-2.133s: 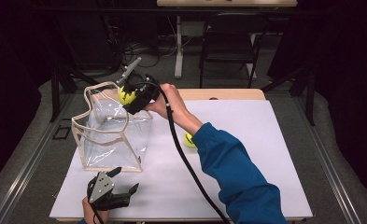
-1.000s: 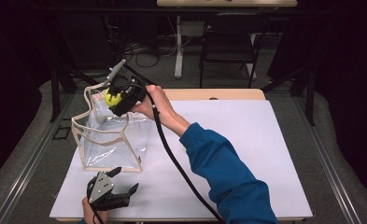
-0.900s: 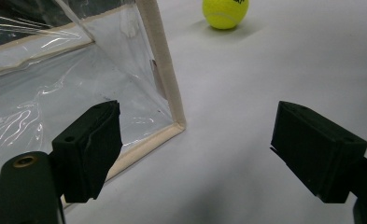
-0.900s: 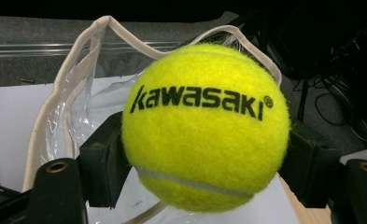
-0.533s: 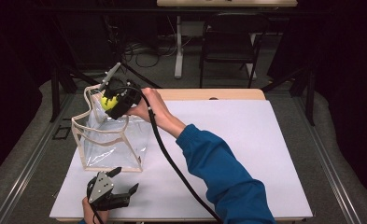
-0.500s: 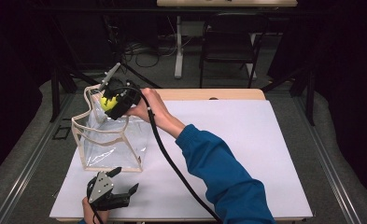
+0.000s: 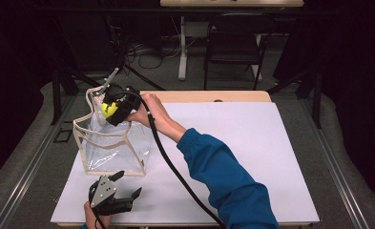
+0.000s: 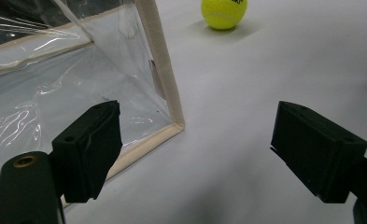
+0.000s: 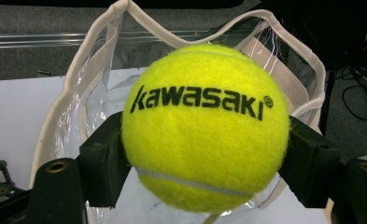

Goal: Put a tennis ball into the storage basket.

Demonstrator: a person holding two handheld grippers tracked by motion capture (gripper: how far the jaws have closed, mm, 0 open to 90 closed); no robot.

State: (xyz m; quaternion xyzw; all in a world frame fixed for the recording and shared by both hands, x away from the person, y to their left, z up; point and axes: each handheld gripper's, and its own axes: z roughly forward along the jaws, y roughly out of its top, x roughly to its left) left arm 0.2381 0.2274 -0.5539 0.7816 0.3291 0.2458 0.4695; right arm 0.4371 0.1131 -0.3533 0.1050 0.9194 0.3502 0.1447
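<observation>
White-topped counter (image 7: 233,143), seen from the high view, carrying one clear plastic tote bag with cream fabric trim (image 7: 109,143) at about nine o'clock. The right tool (image 7: 114,107), reaching in from five o'clock on a blue-sleeved arm, has shifted leftward over the past two seconds from the bag's near rim to a position above its open mouth; delivery therefore appears close, with only the release outstanding. Its jaws are clamped on one yellow felt tennis ball printed "kawasaki" (image 9: 207,128), gripped at both flanks, with the bag's opening directly behind it in the right gripper view. The left tool (image 7: 114,198) rests at seven o'clock near the counter's front edge, jaws spread wide and empty, beside the bag's lower corner. Tennis balls counted: two, the second (image 8: 223,13) lying loose on the counter beyond the bag. Tools: two.
</observation>
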